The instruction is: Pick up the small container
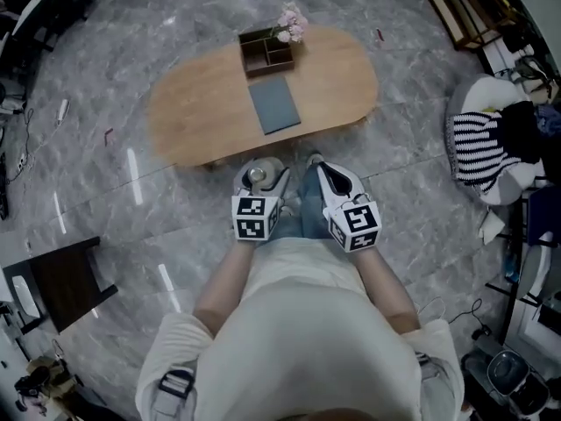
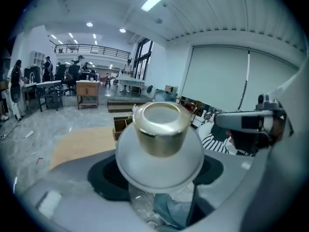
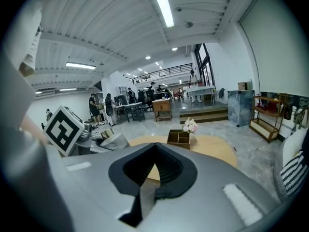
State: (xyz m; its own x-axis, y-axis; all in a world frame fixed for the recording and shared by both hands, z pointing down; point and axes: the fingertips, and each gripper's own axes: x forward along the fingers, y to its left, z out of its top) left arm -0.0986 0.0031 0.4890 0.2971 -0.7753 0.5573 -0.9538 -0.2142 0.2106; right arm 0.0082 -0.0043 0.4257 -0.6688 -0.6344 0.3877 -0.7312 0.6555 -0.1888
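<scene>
The small container [image 1: 257, 175], a pale rounded jar with a gold cap [image 2: 161, 128], is held upright close to the person's body, with my left gripper [image 1: 259, 191] shut on it. In the left gripper view the jar's white body [image 2: 159, 161] fills the space between the dark pads [image 2: 104, 175]. My right gripper [image 1: 337, 188] hangs beside it, to the right, shut with nothing in it; its pads meet in the right gripper view [image 3: 154, 170]. That view also shows the gold cap [image 3: 110, 135] at the left.
An oval wooden table [image 1: 202, 103] stands ahead, bearing a brown compartment box [image 1: 266, 53], pink flowers [image 1: 290, 23] and a grey-blue mat [image 1: 273, 104]. A dark stool [image 1: 61, 279] stands at the left and a striped cloth pile [image 1: 482, 152] lies at the right on the marble floor.
</scene>
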